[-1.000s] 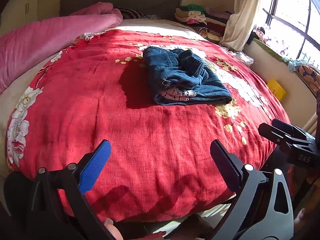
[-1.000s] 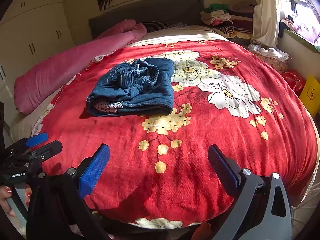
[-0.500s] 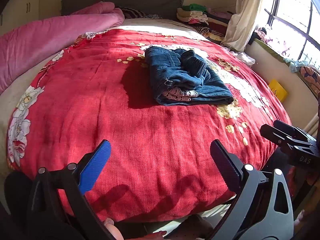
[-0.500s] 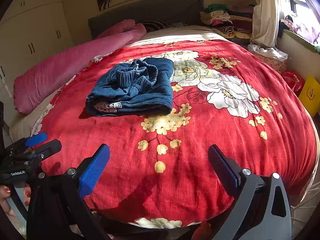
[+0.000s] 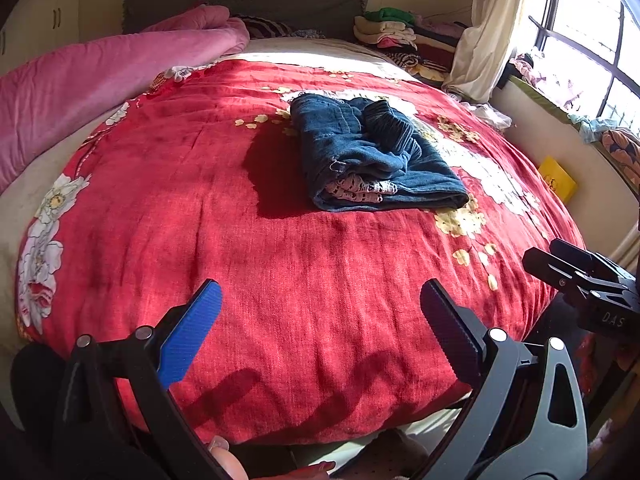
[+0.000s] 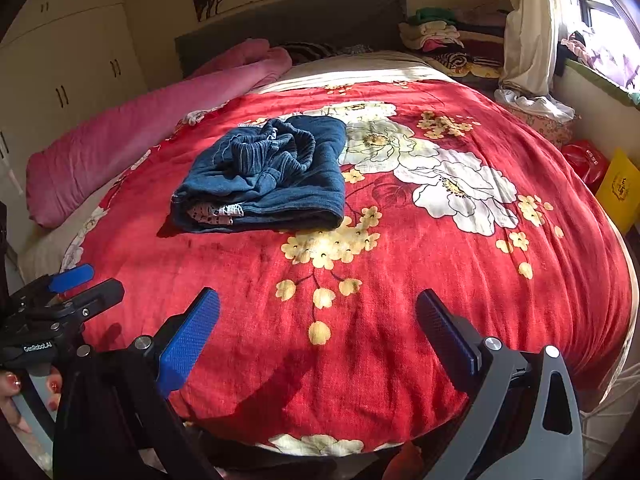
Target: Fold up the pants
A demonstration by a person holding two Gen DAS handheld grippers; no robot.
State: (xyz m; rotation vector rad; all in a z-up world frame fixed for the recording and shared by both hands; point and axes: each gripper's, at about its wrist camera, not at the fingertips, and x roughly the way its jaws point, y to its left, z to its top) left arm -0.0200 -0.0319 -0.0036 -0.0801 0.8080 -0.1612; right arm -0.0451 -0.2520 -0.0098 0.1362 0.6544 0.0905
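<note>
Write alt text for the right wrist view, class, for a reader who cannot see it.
A folded pair of dark blue pants lies on a red floral blanket covering a bed. In the foreground the right gripper hovers with jaws wide open and empty, well short of the pants. A rolled pink quilt lies along the bed's left edge.

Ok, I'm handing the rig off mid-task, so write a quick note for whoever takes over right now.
Left claw: open, empty, held at the near edge of the bed.
Right claw: open, empty, also at the near edge.
Blue pants: lying in a folded bundle on the red floral blanket, toward the middle of the bed, touched by neither claw.
Done: pants look folded into a compact stack, though the waistband on top is bunched.
Left: possibly tidy that top layer; otherwise nothing obvious.
</note>
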